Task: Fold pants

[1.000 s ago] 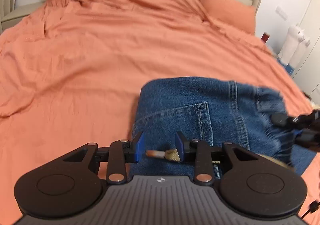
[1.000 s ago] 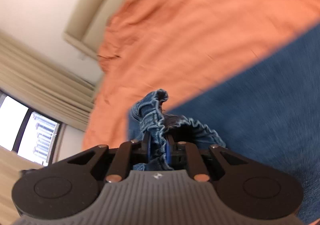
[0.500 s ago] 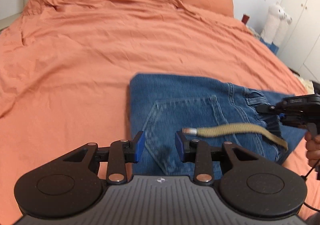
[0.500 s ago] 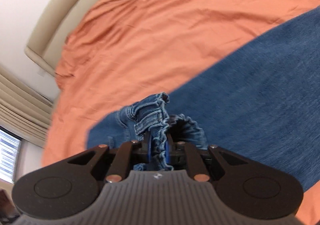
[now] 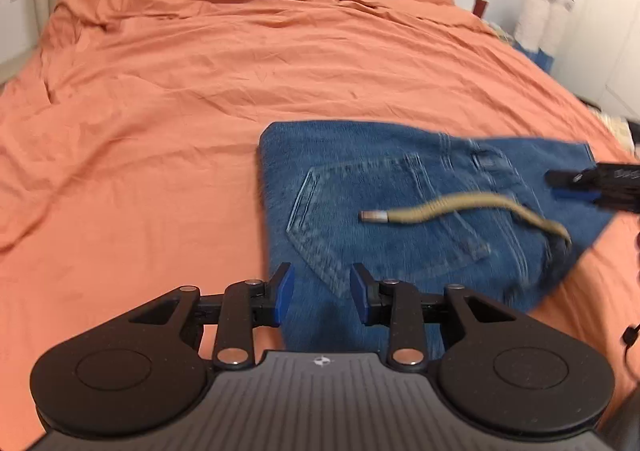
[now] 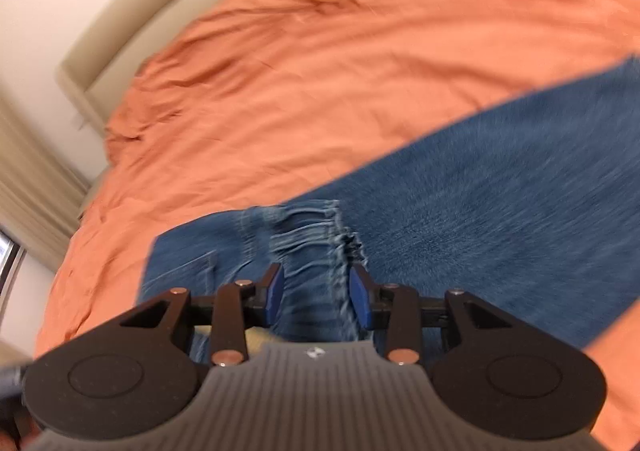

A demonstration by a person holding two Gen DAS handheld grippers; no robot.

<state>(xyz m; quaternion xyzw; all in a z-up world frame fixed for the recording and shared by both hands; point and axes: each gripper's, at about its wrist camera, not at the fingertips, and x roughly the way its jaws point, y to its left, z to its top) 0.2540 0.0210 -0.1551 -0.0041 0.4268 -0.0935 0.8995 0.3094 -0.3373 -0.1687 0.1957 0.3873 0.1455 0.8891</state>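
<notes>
Your right tool (image 6: 316, 293) is opening, the gathered waistband (image 6: 310, 235) between its pads but no longer pinched, so let the jaws clear the denim fully before you pull away, or the fold will drag. Your left tool (image 5: 322, 297) stands apart and holds nothing, over the near edge of the folded pants (image 5: 400, 211), which lie toward the bed's (image 5: 160, 131) right side. Only the left view shows the tan drawstring (image 5: 448, 207) loose across the back pocket; only the right view shows the waistband's ruffle.
</notes>
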